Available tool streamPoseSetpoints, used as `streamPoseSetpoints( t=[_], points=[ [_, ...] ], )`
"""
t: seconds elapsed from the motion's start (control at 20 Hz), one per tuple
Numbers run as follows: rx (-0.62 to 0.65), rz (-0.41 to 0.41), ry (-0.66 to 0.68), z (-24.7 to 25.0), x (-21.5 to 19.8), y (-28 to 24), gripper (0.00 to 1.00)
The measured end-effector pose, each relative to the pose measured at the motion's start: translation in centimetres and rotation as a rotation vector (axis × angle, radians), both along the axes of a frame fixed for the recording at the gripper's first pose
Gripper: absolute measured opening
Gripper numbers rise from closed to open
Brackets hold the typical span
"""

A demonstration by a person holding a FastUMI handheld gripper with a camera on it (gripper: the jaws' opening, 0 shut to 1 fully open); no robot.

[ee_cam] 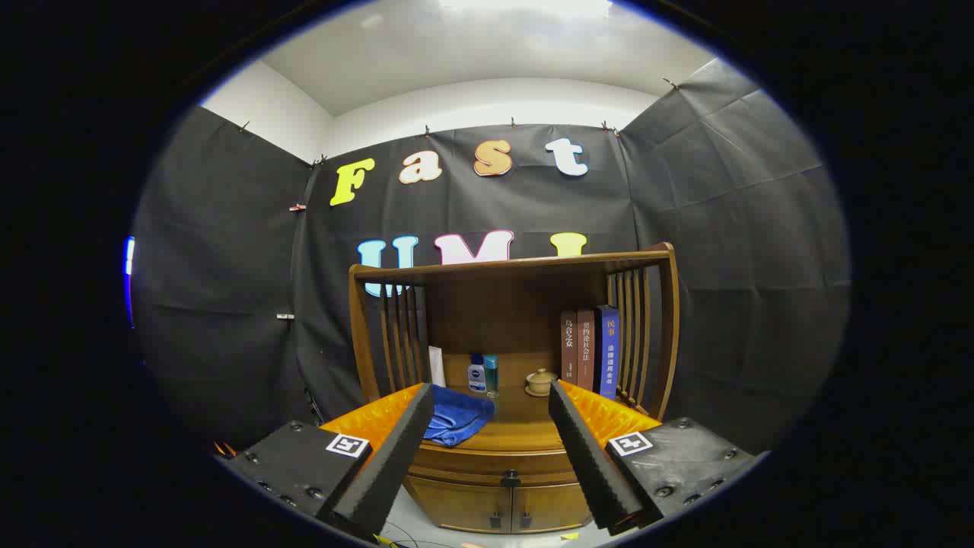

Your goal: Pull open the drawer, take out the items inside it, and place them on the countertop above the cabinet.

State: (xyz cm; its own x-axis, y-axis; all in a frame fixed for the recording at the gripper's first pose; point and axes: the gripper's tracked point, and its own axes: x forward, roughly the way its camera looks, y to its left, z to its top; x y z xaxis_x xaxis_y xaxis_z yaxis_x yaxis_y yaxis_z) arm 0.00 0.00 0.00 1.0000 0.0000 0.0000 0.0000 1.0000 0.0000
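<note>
Spread gripper (491, 411) facing drawer (502, 461) (shut)

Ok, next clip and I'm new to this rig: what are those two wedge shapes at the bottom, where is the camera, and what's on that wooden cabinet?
The camera rides on a hand-held claw and looks forward along its two fingers, the wedges you see. They stand apart, open, holding nothing. Beyond them is a wooden cabinet. On its countertop lie a blue towel, two small bottles, a lidded cup and three upright books. The drawer below, with a dark knob, is shut.
</note>
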Motion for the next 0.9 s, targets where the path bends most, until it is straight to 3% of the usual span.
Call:
streamPoseSetpoints(
  t=[0.9],
  points=[
    [-0.011,-0.021,0.017,-1.2,1.0,-0.6,0.99]
  ],
)
